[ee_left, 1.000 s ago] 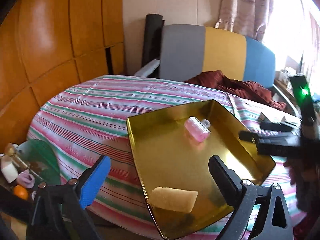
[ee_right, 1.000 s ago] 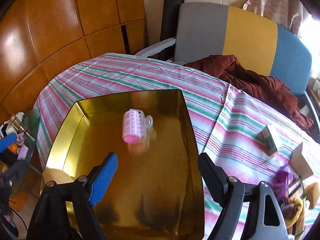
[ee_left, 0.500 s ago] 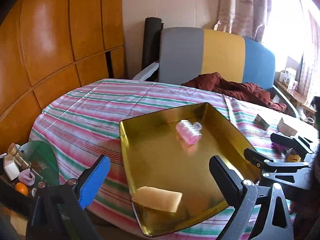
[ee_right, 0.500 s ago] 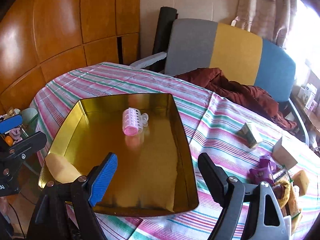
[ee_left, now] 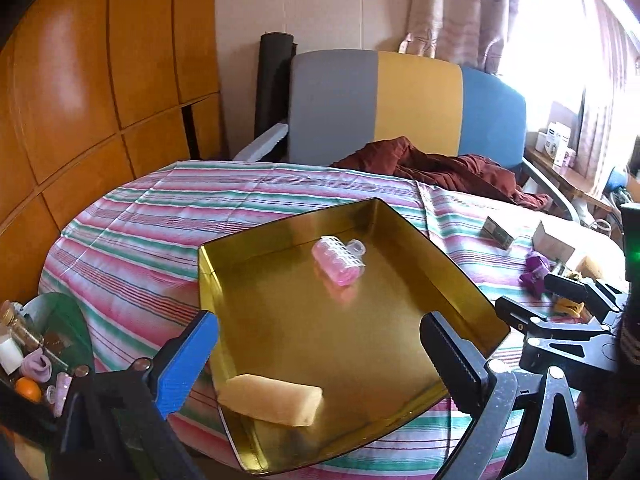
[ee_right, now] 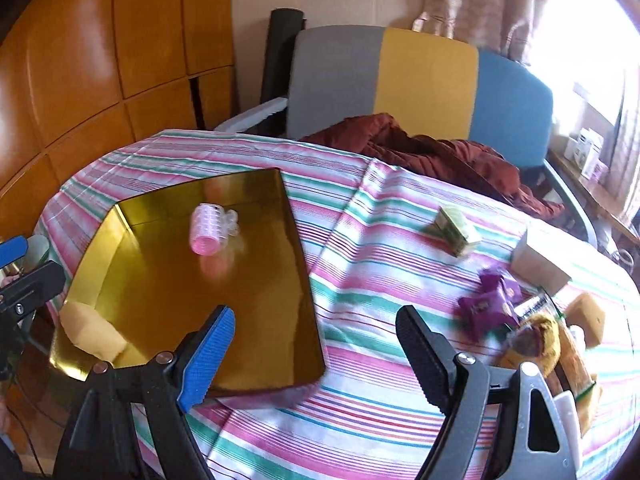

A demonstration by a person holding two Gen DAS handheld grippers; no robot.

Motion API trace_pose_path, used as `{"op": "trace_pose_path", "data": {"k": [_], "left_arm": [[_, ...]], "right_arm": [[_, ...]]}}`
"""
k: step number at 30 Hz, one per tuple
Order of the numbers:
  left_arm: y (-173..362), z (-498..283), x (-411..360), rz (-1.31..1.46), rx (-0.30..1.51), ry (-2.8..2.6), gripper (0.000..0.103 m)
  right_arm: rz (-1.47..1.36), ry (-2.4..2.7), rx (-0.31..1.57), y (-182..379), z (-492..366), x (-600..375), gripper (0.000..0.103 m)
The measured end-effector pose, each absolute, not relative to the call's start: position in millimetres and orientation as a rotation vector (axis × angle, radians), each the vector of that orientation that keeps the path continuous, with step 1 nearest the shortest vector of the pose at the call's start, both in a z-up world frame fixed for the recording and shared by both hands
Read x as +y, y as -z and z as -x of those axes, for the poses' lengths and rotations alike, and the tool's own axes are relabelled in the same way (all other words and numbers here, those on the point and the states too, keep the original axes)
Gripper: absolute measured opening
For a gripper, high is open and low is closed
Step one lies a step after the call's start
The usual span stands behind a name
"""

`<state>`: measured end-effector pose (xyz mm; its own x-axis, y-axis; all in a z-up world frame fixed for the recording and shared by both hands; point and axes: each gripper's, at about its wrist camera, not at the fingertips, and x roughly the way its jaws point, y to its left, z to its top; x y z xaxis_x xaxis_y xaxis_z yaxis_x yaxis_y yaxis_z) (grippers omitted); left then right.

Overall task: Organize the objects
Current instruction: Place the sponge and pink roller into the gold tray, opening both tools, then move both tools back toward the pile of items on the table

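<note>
Shiny gold metal tray (ee_left: 280, 280) on striped tablecloth (ee_right: 360, 240), evidently collection spot: pink plastic hair roller (ee_left: 338, 260) and tan sponge block (ee_left: 272, 398) lie inside. Left gripper (ee_left: 320, 356) agape, empty. Right gripper (ee_right: 316, 344) agape, empty, facing purple wrapper clutter (ee_right: 488, 304) outside tray, likely next pick.

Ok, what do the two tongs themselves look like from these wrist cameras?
Both match: the left tongs and right tongs each have black angular frames with silver bolts, one finger faced with a blue pad, the other with a black ribbed pad. The right tongs, seen from the left camera, show a green light. No sleeves visible.
</note>
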<state>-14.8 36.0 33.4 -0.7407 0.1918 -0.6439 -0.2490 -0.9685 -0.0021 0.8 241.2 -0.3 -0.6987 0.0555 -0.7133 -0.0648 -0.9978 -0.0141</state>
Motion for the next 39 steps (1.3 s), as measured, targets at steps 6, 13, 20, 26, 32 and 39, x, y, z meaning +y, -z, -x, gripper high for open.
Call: {"op": "trace_pose_path", "data": {"k": [6, 13, 20, 26, 32, 39], "left_arm": [[-33, 16, 51, 0.986, 0.147, -2.684, 0.102], [-30, 15, 68, 0.986, 0.184, -2.624, 0.102], [-29, 12, 88, 0.975, 0.222, -2.551, 0.102], [-28, 9, 112, 0.966, 0.259, -2.455, 0.102], [-25, 6, 145, 0.960, 0.309, -2.340, 0.101], [-21, 1, 197, 0.937, 0.367, -2.194, 0.101]], "right_arm": [[1.185, -2.782, 0.063, 3, -11, 265, 0.084], [1.155, -2.736, 0.096, 2, -22, 288, 0.084], [1.123, -2.658, 0.118, -3, -37, 328, 0.084], [1.090, -2.539, 0.197, -8, -62, 384, 0.084], [1.009, -2.384, 0.294, -22, -98, 445, 0.084], [0.963, -2.279, 0.554, -22, -130, 504, 0.085]]}}
